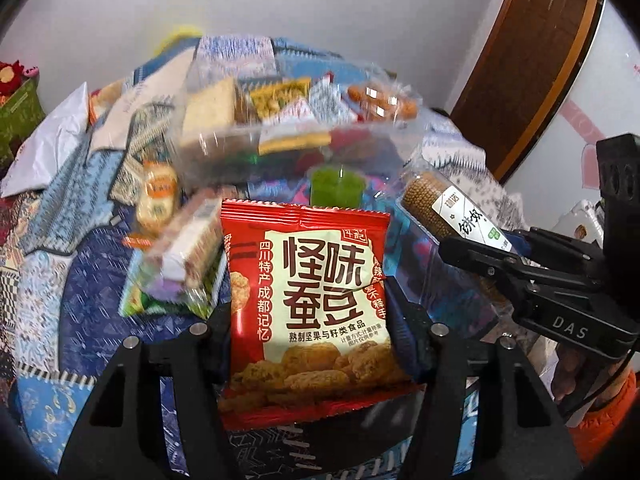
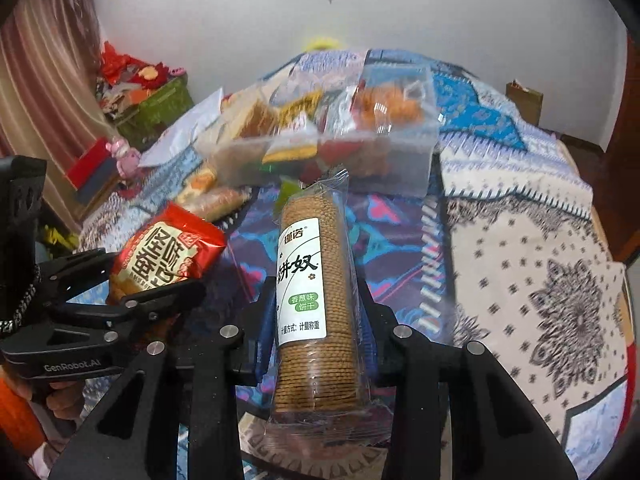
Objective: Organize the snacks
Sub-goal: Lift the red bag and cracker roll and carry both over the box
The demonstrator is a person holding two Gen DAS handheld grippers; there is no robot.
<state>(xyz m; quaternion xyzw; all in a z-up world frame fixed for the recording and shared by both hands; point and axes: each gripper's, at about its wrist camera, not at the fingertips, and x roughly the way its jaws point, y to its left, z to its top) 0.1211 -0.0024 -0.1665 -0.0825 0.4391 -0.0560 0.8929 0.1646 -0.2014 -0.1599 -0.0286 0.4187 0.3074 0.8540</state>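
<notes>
A red snack packet with pictures of fried beans stands upright between the fingers of my left gripper, which is shut on its lower half. My right gripper is shut on a clear-wrapped roll of brown biscuits with a white label. Each wrist view also shows the other tool: the right gripper with the biscuit roll at the right, the left gripper with the red packet at the left. Behind both stands a clear plastic box holding several snacks.
Everything lies on a bed with a blue patterned spread. Loose wrapped snacks and a green jelly cup lie in front of the box. A white bag is at the far left. A hand with an orange sleeve holds the right tool.
</notes>
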